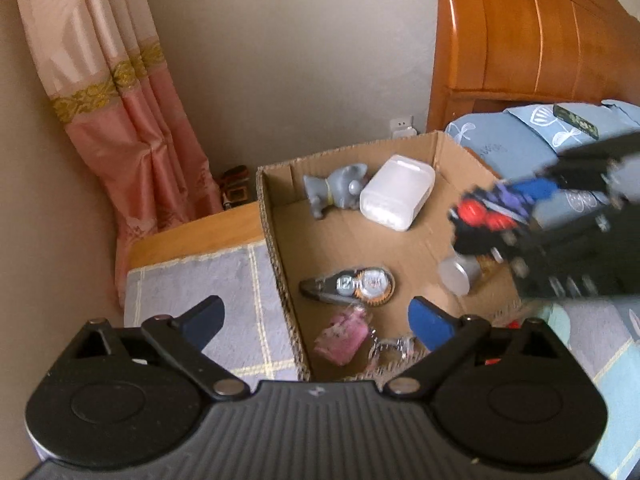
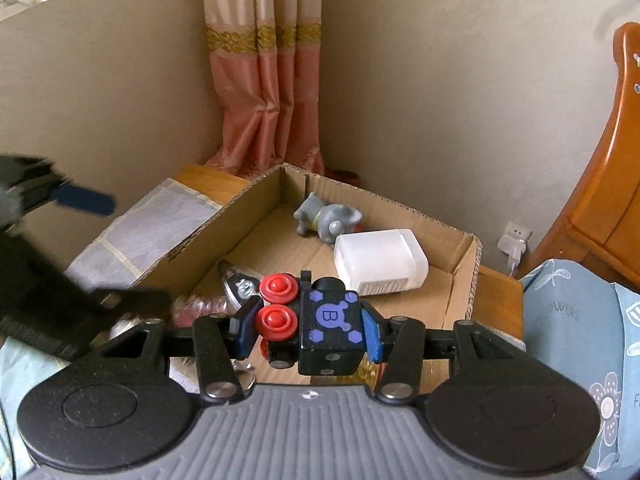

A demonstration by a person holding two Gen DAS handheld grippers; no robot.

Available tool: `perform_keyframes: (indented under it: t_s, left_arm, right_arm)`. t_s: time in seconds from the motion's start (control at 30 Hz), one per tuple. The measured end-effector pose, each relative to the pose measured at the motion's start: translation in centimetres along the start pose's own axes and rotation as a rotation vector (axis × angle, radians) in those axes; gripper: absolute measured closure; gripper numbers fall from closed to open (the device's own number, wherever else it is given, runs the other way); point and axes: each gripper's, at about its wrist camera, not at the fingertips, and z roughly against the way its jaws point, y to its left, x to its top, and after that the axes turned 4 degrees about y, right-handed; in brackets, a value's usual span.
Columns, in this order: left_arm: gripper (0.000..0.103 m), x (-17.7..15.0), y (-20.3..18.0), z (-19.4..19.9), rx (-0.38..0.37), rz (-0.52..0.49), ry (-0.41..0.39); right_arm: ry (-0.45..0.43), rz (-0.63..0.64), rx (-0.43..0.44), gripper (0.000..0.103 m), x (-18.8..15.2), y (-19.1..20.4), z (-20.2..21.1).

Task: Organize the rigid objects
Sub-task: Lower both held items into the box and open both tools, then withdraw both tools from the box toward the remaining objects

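Right gripper (image 2: 308, 330) — jaws pinching a black toy block (image 2: 330, 330) with red wheels above the cardboard box (image 2: 460, 276). Left gripper (image 1: 316, 320) — jaws spread wide, empty.

Left hand-held gripper (image 1: 316, 320) gapes empty; right hand-held gripper (image 2: 312, 330) clamped tight

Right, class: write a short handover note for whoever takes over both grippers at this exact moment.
Right gripper: shut on a black toy block with red wheels, held above the near edge of the cardboard box.
Left gripper: open, nothing between its fingers, over the box's near left corner.
Already in the box: grey toy figure, white plastic container, tape measure, pink item, small frosted bottle.
Left to do: put the toy block in the box. Whether more items wait outside cannot be seen.
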Motion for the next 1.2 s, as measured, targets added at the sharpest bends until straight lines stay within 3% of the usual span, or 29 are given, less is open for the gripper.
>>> perform_keyframes:
  t_s: [0.1,0.13,0.17,0.23,0.47,1.2]
  left_arm:
    - [0.005,-0.7,0.2,0.5,-0.018,0.005,-0.006]
    - [0.005,-0.9,0.2,0.7,-0.018,0.006,-0.008]
    - [0.005,-1.1,0.2,0.9,-0.018,0.006,-0.009]
    - [0.005,-1.3,0.2,1.1,-0.023,0.005,-0.012]
    - [0.005,-1.9,-0.1,2.3,-0.026,0.008,-0.041]
    - [0.005,-6.1,-2.5,8.3,0.031,0.033,0.007]
  right_arm:
    - [-0.005,-0.022,-0.032,0.039,1.0,-0.4,-1.0]
    - [0.0,-0.03,-0.045,0.02,1.4,-0.5,-1.3]
    - [0.006,-0.036,-0.062,0.009,1.6,-0.6,-1.7]
    - [-0.008,-0.043,-0.1,0.006,1.6,-0.7,-1.7]
    - [0.016,-0.051,-0.115,0.002,0.2,-0.5,-0.8]
    - [-0.002,-0.096,-0.091,0.0,-7.0,1.3,5.5]
